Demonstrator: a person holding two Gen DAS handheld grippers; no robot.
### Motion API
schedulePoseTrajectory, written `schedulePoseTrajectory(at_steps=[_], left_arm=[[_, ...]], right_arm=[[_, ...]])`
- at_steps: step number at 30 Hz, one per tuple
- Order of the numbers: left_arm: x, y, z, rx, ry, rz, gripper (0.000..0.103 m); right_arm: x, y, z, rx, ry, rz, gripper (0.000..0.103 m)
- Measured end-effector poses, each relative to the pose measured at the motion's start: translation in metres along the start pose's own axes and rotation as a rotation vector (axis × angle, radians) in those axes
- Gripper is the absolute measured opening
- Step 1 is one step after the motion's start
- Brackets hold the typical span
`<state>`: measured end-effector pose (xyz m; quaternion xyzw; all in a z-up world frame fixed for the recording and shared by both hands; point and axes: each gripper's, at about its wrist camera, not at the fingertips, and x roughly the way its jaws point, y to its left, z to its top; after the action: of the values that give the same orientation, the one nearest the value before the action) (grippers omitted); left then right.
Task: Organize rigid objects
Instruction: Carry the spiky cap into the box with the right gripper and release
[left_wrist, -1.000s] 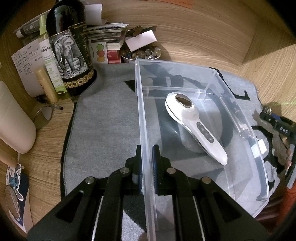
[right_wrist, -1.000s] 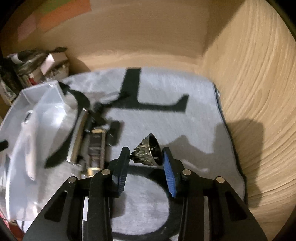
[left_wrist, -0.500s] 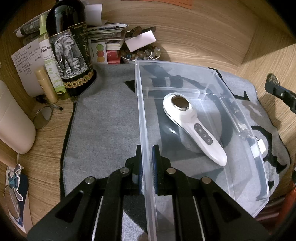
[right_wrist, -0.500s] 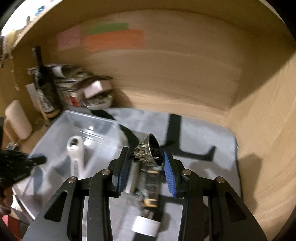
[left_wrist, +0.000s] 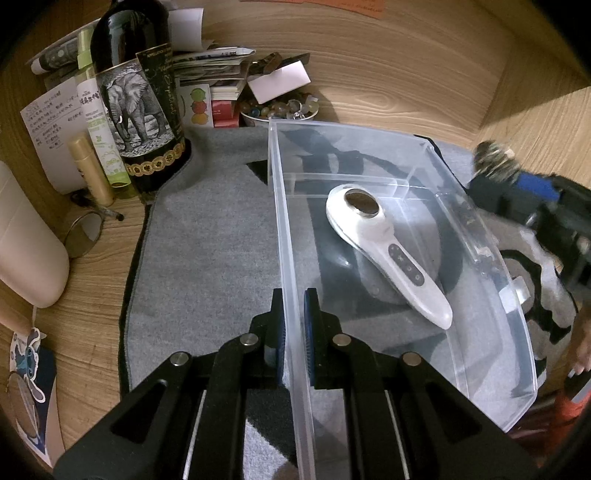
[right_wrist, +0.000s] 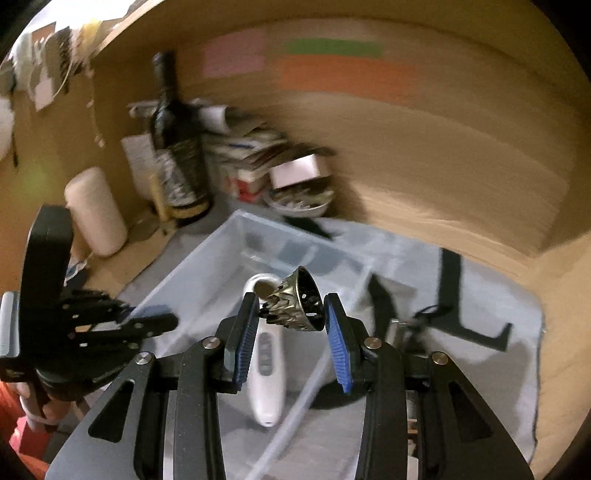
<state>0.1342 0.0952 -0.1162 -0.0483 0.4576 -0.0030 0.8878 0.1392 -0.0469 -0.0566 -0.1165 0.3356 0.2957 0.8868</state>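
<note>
A clear plastic bin (left_wrist: 480, 236) sits on a grey mat. My left gripper (left_wrist: 293, 325) is shut on the bin's near wall, one pad on each side of it. A white handheld device (left_wrist: 384, 251) with a round metal head lies inside the bin, also seen in the right wrist view as the white device (right_wrist: 266, 373). My right gripper (right_wrist: 291, 325) is shut on a small brass cone-shaped ornament (right_wrist: 295, 306) with a dark hollow mouth, held in the air over the bin (right_wrist: 207, 266). In the left wrist view the right gripper (left_wrist: 513, 181) hangs blurred at the bin's far right edge.
A dark wine bottle (left_wrist: 138, 92) with an elephant label, tubes, papers and a bowl of beads (left_wrist: 277, 109) crowd the back left corner. A cream cylinder (left_wrist: 26, 243) lies at the left. Wooden walls close the back and right. A metal object (right_wrist: 402, 328) lies on the mat right of the bin.
My right gripper has carried the brass ornament up from the mat and leftward over the bin, rolling as it went. The left gripper and the bin have stayed put.
</note>
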Motion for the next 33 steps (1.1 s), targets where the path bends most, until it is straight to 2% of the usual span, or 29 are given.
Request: schedulePoseTrajectory(at_steps=[7, 16, 23, 29, 33], left_arm=[[0.000, 0.002, -0.001, -0.004, -0.004, -0.012, 0.009], [-0.001, 0.005, -0.002, -0.002, -0.006, -0.026, 0.009], [-0.001, 0.006, -0.002, -0.001, -0.006, -0.026, 0.009], [-0.001, 0.006, -0.003, 0.000, -0.006, -0.024, 0.009], [-0.001, 0.006, -0.003, 0.001, -0.005, -0.023, 0.009]], right_arm=[[0.028, 0.028, -0.002, -0.086, 0.097, 0.051, 0.033], [0.049, 0.035, -0.004, -0.124, 0.205, 0.092, 0.033], [0.049, 0.037, -0.004, -0.133, 0.212, 0.091, 0.035], [0.038, 0.035, -0.003, -0.132, 0.169, 0.072, 0.047], [0.023, 0.032, -0.001, -0.136, 0.114, 0.035, 0.060]])
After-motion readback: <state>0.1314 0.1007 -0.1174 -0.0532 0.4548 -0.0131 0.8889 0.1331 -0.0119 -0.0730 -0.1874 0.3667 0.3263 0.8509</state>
